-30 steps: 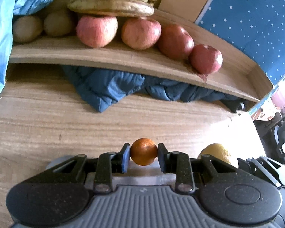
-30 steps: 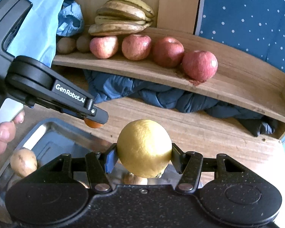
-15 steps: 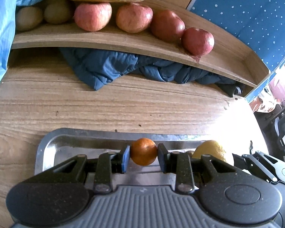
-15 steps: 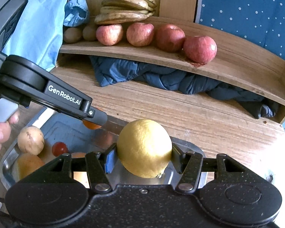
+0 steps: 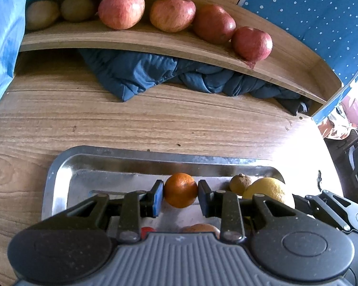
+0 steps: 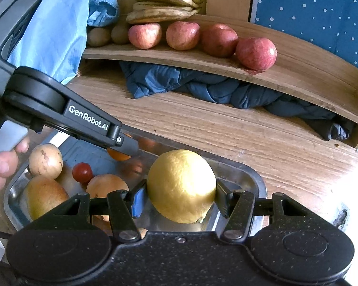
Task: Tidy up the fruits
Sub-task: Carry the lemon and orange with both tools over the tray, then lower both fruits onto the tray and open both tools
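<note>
Left wrist view: the left gripper (image 5: pixel 181 193) pinches a small round orange mandarin (image 5: pixel 181 193) between narrowly set jaws, above the far end of a shiny rectangular metal tray (image 5: pixel 59 166). Right wrist view: the right gripper (image 6: pixel 181 199), jaws wider, clamps a large yellow lemon (image 6: pixel 181 186) over the same tray's right end.
</note>
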A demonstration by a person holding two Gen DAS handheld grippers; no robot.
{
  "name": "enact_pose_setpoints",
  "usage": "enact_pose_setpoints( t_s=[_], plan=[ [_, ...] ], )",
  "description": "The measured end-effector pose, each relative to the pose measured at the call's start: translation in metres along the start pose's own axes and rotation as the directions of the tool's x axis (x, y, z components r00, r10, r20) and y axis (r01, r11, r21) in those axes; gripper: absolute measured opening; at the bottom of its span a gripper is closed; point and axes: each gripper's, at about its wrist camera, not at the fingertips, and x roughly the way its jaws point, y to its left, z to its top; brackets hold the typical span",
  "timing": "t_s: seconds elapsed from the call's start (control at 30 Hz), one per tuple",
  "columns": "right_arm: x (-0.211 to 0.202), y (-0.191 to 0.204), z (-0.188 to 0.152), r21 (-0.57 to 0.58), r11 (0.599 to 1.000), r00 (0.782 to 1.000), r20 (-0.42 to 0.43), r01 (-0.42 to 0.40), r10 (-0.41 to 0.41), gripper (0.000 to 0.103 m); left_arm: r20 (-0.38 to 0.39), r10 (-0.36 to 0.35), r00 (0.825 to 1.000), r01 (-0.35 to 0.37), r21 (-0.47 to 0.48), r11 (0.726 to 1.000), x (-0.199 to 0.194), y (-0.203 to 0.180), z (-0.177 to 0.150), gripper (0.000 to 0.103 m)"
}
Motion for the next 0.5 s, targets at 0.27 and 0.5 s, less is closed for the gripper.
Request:
enact_pose_setpoints(
  t_s=[0.27,0.5],
  plan=[
    [0.0043,-0.0007,-0.0006,-0.003,1.000,1.000,-0.015,0.001,-0.001,0.059,-0.022,0.018,1.000,-0.018,0.007,1.000,0.0049,0.0005,-0.0023,0.034],
    [0.0079,-0.0005,-0.0039,-0.007,1.000,0.999,-0.032,0.003,-0.003,0.060,-0.014,0.028,1.000,-0.028,0.002,1.000,0.0000,0.0007,-0.0053,0.046]
  ],
)
